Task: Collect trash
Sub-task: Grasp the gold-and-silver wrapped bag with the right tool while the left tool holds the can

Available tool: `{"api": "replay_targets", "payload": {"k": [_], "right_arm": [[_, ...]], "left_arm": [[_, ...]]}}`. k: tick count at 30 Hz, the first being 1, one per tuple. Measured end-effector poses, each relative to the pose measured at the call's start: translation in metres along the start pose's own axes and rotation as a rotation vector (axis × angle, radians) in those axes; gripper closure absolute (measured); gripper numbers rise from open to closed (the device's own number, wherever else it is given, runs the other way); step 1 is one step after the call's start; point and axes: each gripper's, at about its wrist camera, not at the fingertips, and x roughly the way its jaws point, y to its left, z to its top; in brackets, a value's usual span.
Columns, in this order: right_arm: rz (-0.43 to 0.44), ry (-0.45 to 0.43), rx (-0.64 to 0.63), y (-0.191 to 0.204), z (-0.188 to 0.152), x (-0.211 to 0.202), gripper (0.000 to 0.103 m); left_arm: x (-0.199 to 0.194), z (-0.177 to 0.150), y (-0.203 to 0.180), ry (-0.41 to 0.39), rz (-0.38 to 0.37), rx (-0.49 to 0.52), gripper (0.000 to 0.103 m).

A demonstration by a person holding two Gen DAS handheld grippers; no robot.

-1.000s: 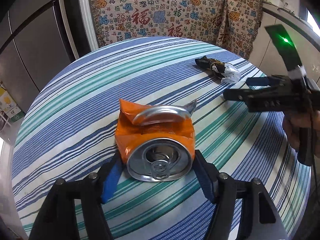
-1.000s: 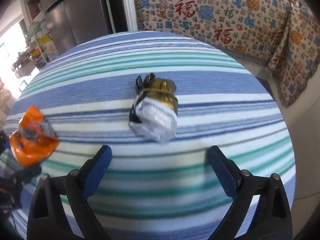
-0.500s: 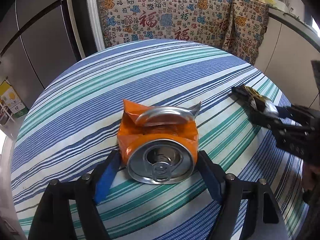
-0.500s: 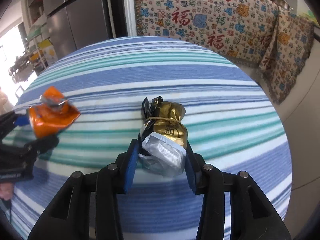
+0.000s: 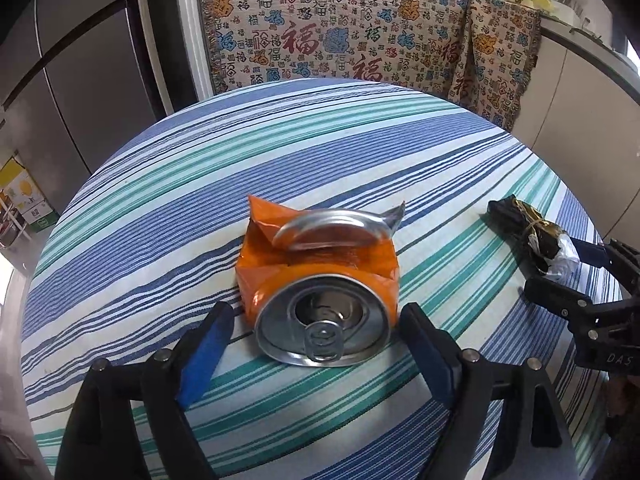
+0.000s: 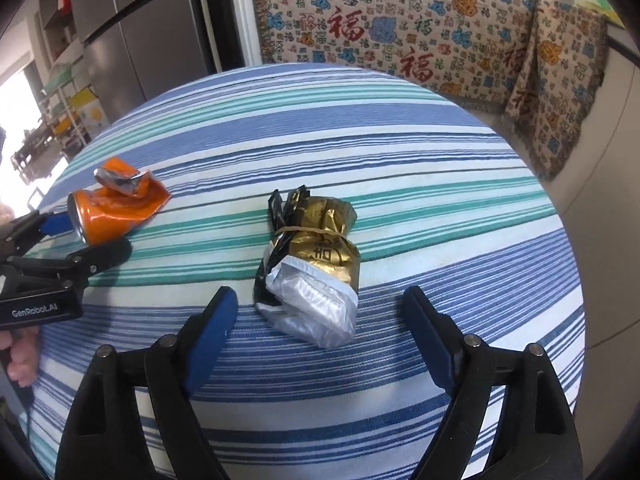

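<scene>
left gripper (image 5: 316,340): jaws opening around crushed orange can (image 5: 320,280) mid-table, pads clear; dented sides could squirt out.
right gripper (image 6: 320,332): opening too, foil wrapper bundle (image 6: 314,264) between, unheld; slippery plastic might slide away on striped tablecloth (image 6: 440,160).

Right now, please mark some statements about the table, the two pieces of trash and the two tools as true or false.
1. The crushed orange can lies between the left tool's fingers. True.
2. The right tool is clamped shut on the gold wrapper bundle. False: its jaws are opening, with the bundle between them.
3. The striped tablecloth is red and yellow. False: blue, teal and white.
4. The can rests on the table. True.
5. The can and the bundle touch. False: they lie apart.
</scene>
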Motion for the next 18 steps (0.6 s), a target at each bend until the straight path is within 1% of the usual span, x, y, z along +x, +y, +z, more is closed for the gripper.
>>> {"api": "replay_targets", "payload": {"k": [2, 4, 5, 7, 9, 11, 13, 14, 15, 16, 18], "right_arm": [[0.015, 0.029, -0.024, 0.000, -0.006, -0.006, 0.017], [0.053, 0.066, -0.010, -0.008, -0.007, -0.011, 0.017], [0.071, 0.080, 0.005, -0.011, -0.005, -0.013, 0.017], [0.092, 0.092, 0.018, -0.016, 0.002, -0.017, 0.017], [0.099, 0.090, 0.011, -0.014, 0.015, -0.019, 0.017], [0.104, 0.110, -0.014, -0.008, 0.029, -0.016, 0.017], [0.092, 0.142, -0.038, -0.001, 0.036, -0.010, 0.017], [0.086, 0.155, -0.045, 0.001, 0.039, -0.006, 0.024], [0.093, 0.177, -0.053, 0.003, 0.040, -0.001, 0.037], [0.101, 0.211, -0.059, 0.003, 0.040, 0.005, 0.060], [0.103, 0.207, -0.040, 0.003, 0.039, 0.003, 0.062]], "left_arm": [[-0.008, -0.007, 0.012, -0.005, -0.057, 0.017, 0.016], [-0.019, -0.012, 0.029, -0.017, -0.160, -0.008, 0.016], [-0.024, -0.013, 0.034, -0.028, -0.193, -0.016, 0.016], [-0.031, -0.011, 0.035, -0.053, -0.226, -0.003, 0.016], [-0.029, -0.003, 0.028, -0.042, -0.226, 0.034, 0.016], [-0.020, 0.007, 0.025, -0.021, -0.192, 0.045, 0.016], [-0.010, 0.015, 0.026, -0.008, -0.148, 0.025, 0.016], [-0.008, 0.017, 0.027, -0.011, -0.146, 0.013, 0.016], [-0.008, 0.018, 0.027, -0.019, -0.158, 0.006, 0.018], [-0.008, 0.018, 0.028, -0.027, -0.172, 0.004, 0.029], [-0.011, 0.017, 0.026, -0.038, -0.168, 0.028, 0.030]]}}
